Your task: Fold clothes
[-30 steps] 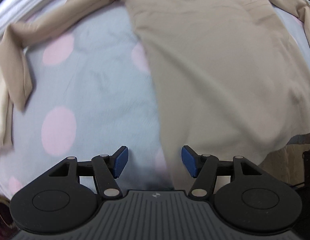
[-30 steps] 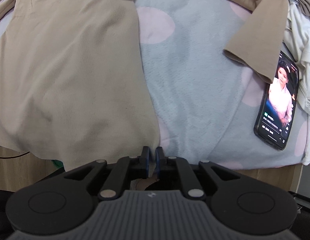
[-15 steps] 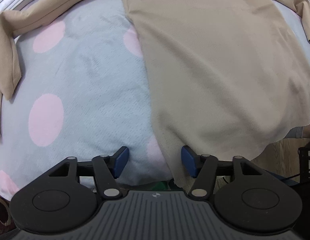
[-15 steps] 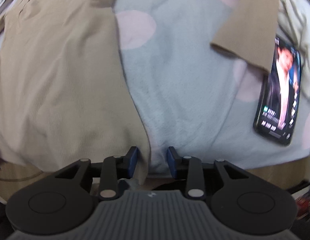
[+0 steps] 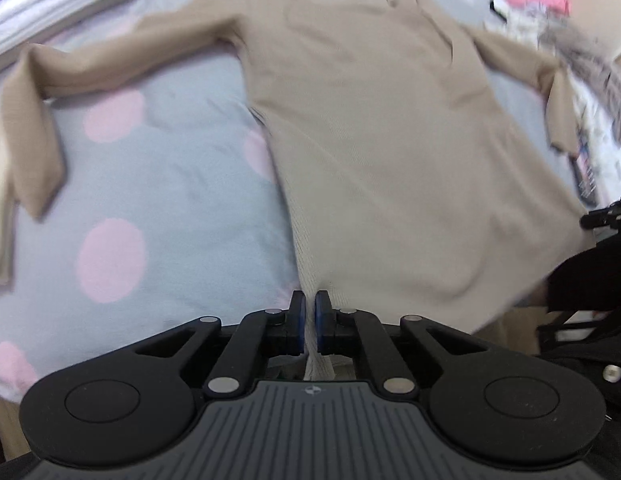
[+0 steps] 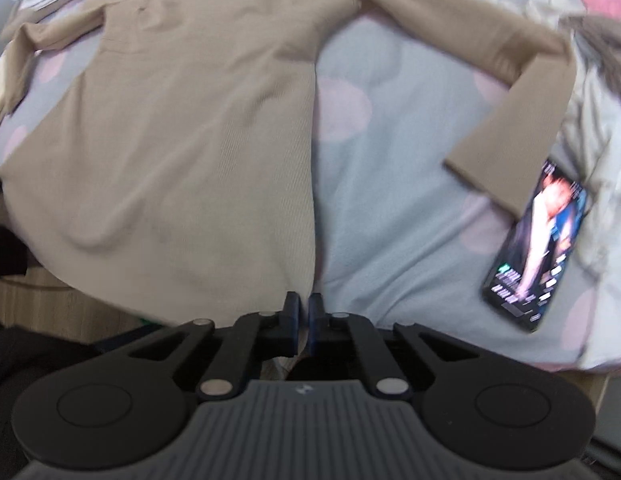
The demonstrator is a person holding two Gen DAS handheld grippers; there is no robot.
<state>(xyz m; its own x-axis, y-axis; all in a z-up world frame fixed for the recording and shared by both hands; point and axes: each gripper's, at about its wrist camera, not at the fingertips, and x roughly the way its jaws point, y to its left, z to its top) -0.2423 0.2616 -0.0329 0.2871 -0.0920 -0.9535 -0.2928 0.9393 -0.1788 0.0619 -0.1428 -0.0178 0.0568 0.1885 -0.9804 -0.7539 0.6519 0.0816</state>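
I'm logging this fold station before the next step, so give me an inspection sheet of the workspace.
Surface: grey blanket with pink dots, covering the bed.
Job's things: beige long-sleeved top spread flat, sleeves out, hem hanging past the near edge.
Clutter: lit phone touching the cuff of one sleeve; folded white stack; crumpled clothes at the side.
Grippers: left tool shut on the top's hem corner; right tool shut on the other hem corner.
Cables: nothing seen.
Surroundings: wooden floor below the bed edge.
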